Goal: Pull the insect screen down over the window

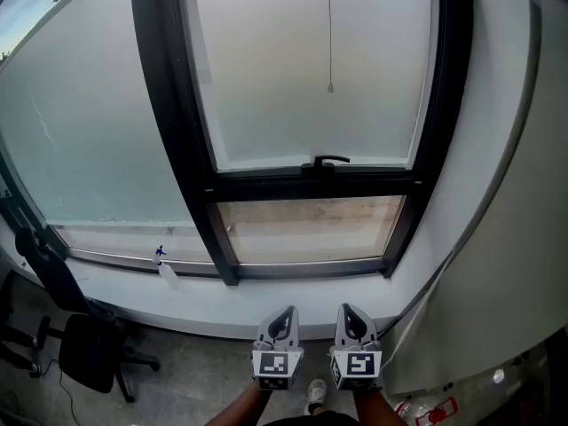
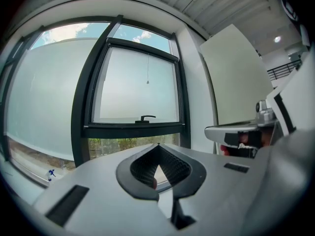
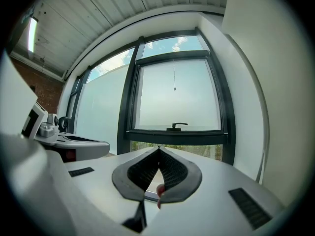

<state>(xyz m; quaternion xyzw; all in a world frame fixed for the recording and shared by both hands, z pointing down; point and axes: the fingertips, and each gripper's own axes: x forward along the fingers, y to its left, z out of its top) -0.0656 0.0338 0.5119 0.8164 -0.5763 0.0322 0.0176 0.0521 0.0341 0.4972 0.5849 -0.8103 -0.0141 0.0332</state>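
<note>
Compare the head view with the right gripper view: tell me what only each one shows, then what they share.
Only the head view shows the spray bottle on the sill, the black office chair and the floor. Only the right gripper view shows the slatted ceiling, the ceiling light and a brick wall at its left. Both show the black window frame, its handle and the thin pull cord hanging before the upper pane.

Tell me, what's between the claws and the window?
In the head view, only a strip of grey floor and the white sill lie between the left claw, the right claw and the window.
</note>
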